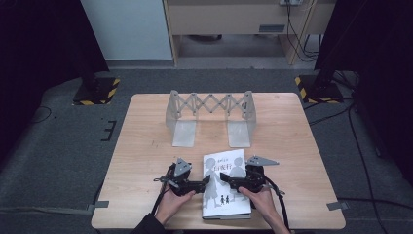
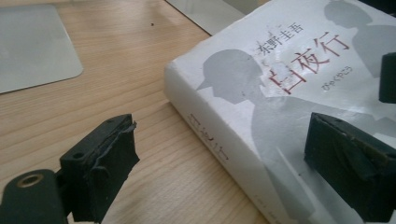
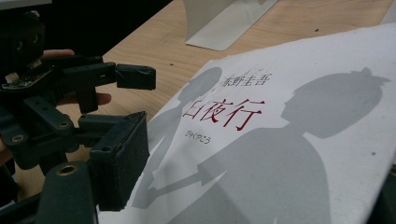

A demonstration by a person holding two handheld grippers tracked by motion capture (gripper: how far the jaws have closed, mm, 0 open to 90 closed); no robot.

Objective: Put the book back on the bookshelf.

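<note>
Book: white book [image 1: 226,184] with grey silhouettes and red title lies flat on the bench [image 1: 146,141], near its front edge, cover up
Left gripper [image 1: 203,182]: fingers spread apart, one over the bench wood, the other over the book's left edge, spine between them, nothing grasped
Right gripper [image 1: 225,178]: over the cover; left finger [image 3: 122,158] visible, the other out of frame, so cannot tell its state
Rack: grey folding book rack [image 1: 210,117] stands farther back, well apart
</note>
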